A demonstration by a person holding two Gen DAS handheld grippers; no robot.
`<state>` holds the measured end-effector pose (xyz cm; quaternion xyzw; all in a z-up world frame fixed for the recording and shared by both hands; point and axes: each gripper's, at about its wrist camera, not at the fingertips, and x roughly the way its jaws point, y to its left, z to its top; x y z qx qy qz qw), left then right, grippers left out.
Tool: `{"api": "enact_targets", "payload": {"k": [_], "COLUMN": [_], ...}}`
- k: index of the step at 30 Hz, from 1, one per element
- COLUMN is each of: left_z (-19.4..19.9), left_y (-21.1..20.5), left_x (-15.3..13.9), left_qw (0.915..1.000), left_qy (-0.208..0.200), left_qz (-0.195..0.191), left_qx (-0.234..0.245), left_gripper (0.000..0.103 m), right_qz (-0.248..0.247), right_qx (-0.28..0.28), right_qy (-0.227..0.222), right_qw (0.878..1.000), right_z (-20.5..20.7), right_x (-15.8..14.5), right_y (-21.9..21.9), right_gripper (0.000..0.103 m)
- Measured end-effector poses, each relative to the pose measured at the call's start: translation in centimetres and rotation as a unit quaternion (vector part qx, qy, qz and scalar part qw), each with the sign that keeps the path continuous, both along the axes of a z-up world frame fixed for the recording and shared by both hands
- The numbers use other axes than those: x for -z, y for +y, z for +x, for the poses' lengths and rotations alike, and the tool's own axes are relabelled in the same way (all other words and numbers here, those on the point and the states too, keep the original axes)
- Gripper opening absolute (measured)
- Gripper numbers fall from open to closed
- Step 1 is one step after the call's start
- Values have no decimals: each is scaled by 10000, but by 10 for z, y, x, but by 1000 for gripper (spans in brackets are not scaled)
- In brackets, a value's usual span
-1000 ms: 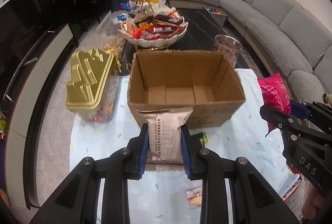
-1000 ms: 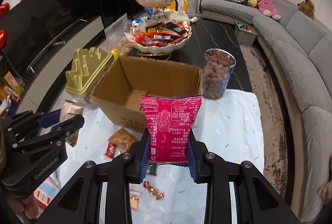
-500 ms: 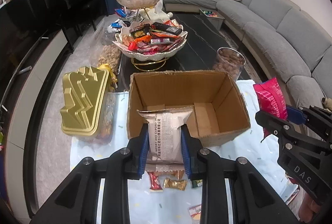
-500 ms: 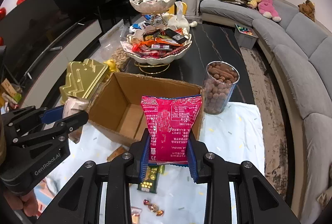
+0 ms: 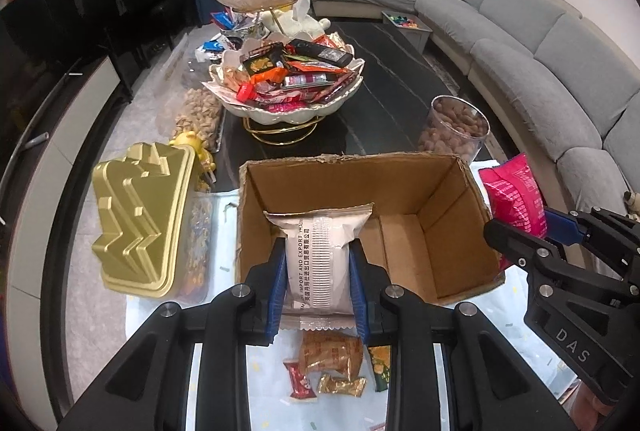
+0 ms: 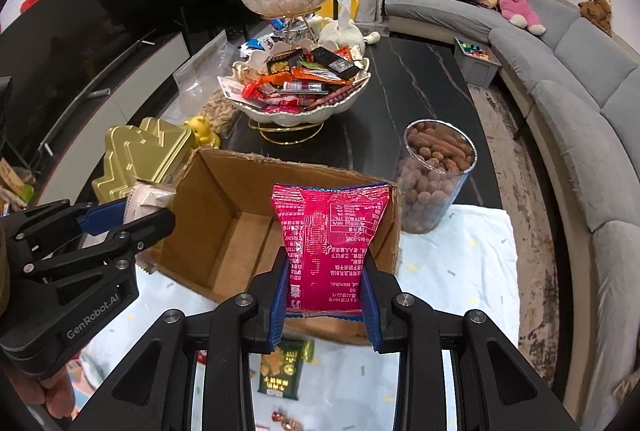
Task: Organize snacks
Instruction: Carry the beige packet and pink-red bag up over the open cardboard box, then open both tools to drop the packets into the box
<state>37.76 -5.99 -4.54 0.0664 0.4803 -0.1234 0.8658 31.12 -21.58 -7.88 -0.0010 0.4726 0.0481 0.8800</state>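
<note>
An open, empty cardboard box [image 5: 404, 191] [image 6: 224, 207] stands on a pale cloth. My left gripper [image 5: 318, 285] is shut on a white snack packet [image 5: 318, 259], held over the box's near left edge; the packet also shows in the right wrist view [image 6: 146, 199]. My right gripper [image 6: 326, 291] is shut on a pink snack bag [image 6: 330, 243], held over the box's near right edge; the bag also shows in the left wrist view [image 5: 514, 199]. Small loose snacks [image 5: 332, 363] and a green packet [image 6: 282, 371] lie on the cloth below the grippers.
A two-tier dish of snacks [image 5: 292, 79] stands on the dark table behind the box. A clear jar of brown snacks [image 6: 434, 175] is at the box's right. A gold lidded container [image 5: 140, 223] is at its left. A grey sofa [image 5: 560, 71] runs along the right.
Both grippers have risen and moved forward with their packets, from in front of the box to over its near edge. The box's floor shows more. Both stay shut.
</note>
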Motion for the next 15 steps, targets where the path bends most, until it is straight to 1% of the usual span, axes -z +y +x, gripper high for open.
{"api": "enact_targets", "payload": {"k": [6,12,15], "left_z": [15,23,23], "left_y": [-7,-8,-7], "left_x": [14,32,36], "left_qw": [9999,9997,9997], "left_qy": [58,240,230], "left_qz": [75,72,38], "left_qx": [81,37,47], "left_gripper": [29,29,33], "right_qz": [50,41,17], "right_qx": [17,-17,-23], "right_qy": [121,243,260], "right_qw": [9999,9997,9997], "right_z": [13,21,23], "right_x": [13,27,30], "right_y": [0,1,1], "right_gripper": [33,33,34]}}
